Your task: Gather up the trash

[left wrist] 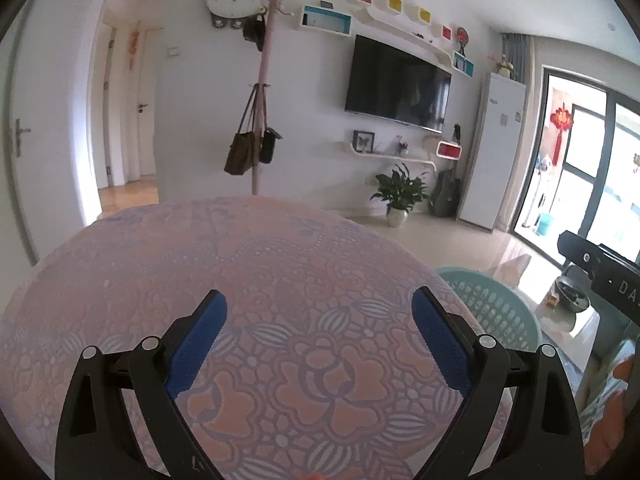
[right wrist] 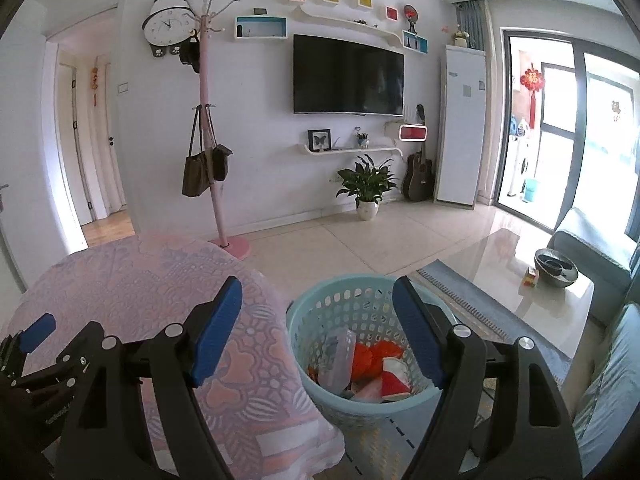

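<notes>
Basket [right wrist: 360,364] holds bottle [right wrist: 338,360], orange bag [right wrist: 372,358]; both tools spread, empty

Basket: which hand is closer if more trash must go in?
Probably right. Its gripper hangs open just above the basket; the left gripper is over the tablecloth, basket off to its side.
</notes>
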Motion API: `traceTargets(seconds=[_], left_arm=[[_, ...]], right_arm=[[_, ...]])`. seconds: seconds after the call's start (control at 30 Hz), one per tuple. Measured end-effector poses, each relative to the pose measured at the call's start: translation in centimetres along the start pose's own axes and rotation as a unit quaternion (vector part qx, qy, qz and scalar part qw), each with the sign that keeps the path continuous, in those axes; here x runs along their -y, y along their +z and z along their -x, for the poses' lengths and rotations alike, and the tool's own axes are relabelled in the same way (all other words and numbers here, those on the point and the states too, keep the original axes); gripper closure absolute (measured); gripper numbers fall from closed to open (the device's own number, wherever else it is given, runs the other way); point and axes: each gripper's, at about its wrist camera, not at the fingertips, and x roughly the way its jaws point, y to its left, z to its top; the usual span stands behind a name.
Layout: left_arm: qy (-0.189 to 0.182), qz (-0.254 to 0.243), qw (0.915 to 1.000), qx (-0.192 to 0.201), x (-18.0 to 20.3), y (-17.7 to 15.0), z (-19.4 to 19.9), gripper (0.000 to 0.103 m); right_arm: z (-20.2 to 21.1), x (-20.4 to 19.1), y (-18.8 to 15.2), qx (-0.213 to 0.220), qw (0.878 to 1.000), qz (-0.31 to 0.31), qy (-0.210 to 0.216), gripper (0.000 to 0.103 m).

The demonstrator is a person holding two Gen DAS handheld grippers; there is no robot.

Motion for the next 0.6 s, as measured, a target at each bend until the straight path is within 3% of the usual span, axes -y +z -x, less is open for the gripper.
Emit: traceTargets(seconds=[0.2, 0.6], left_arm=[[0.005, 0.011, 0.9999, 0.005, -0.2, 0.1, 0.0, 0.012], [0.016, -0.029, 0.9994, 0.008, 1.1, 0.3, -0.2, 0.008]], right_arm=[[0.8, 0.0, -1.0, 0.011, 1.000, 0.000, -0.013, 0.029], [0.7, -0.2, -1.3, 0.011, 1.000, 0.003, 0.002, 0.029]])
